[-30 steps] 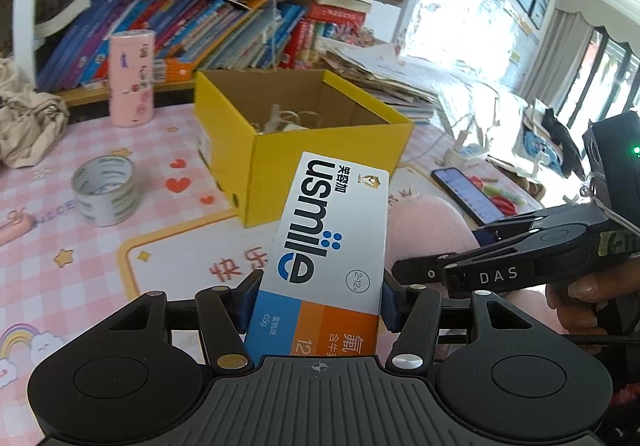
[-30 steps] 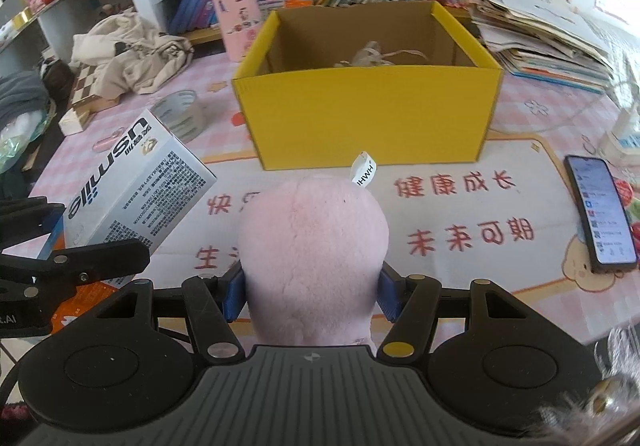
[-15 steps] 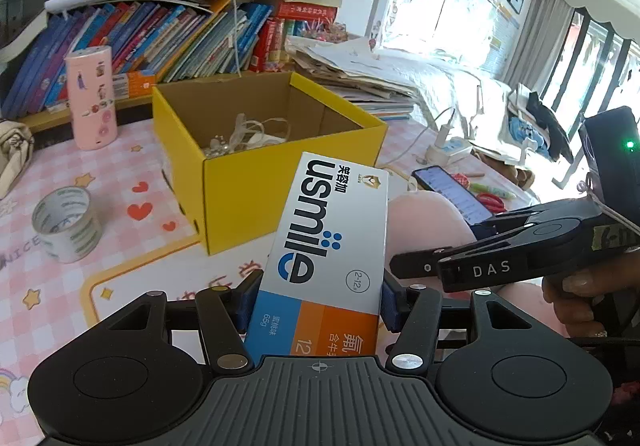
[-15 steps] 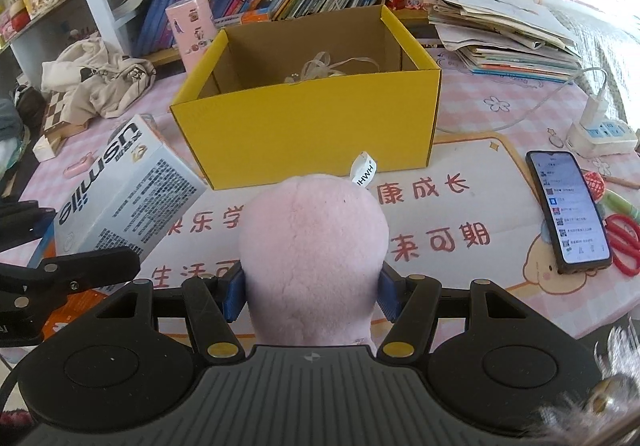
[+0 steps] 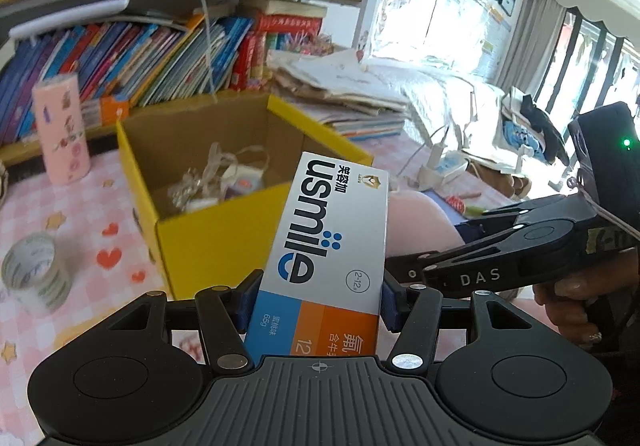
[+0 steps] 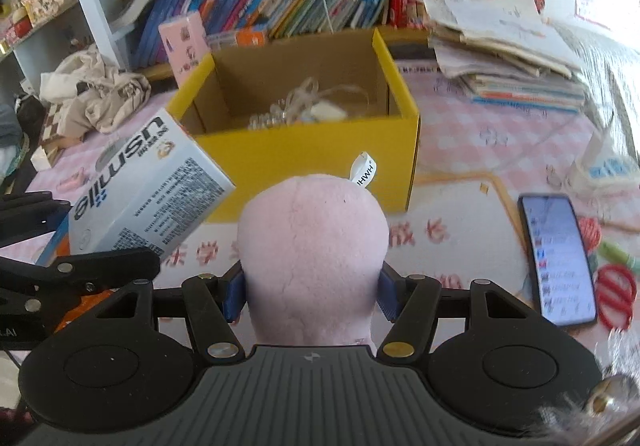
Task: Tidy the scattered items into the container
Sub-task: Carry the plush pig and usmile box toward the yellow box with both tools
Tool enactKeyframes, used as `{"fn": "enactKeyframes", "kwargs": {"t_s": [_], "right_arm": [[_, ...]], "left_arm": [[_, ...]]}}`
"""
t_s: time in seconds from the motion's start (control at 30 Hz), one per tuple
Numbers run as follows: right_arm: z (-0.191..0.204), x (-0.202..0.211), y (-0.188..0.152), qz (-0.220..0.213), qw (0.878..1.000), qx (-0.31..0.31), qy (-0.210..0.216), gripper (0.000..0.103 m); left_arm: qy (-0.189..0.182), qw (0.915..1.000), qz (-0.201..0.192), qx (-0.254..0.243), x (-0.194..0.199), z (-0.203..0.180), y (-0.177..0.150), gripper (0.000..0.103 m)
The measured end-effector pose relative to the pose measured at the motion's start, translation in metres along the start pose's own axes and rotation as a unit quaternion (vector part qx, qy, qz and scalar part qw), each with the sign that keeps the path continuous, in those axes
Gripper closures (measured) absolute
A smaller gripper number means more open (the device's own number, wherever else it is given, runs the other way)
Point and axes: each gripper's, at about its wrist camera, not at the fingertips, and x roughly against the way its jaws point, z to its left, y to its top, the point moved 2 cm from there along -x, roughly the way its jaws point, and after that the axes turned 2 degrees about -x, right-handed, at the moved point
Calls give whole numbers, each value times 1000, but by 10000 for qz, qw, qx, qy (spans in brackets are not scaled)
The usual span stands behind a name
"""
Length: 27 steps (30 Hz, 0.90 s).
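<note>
Both claws grip items near yellow box (image 5: 216, 238).

Each gripper was black, with a ribbed grey-black plate at the bottom centre flanked by two round discs, blue pads (image 5: 390, 304) and brass and silver screws. At the right of the left wrist view, the right gripper (image 5: 500, 246) bore white "DAS" lettering and a green light.

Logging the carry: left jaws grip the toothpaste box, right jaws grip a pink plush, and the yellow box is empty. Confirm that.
One error: the yellow box already holds white cords and small items, as the right wrist view shows. The toothpaste box and pink plush are gripped as stated.
</note>
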Motion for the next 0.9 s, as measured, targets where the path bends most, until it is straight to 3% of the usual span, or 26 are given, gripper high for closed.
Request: {"fn": "enactKeyframes", "kwargs": {"t_s": [0.43, 0.9], "right_arm": [[-23, -10, 50, -324, 9979, 375, 425, 43], [-29, -50, 139, -765, 9865, 1104, 938, 43]], "left_arm": [[288, 9992, -278, 92, -24, -1, 44, 47], [1010, 9923, -640, 336, -53, 32, 102, 51]]}}
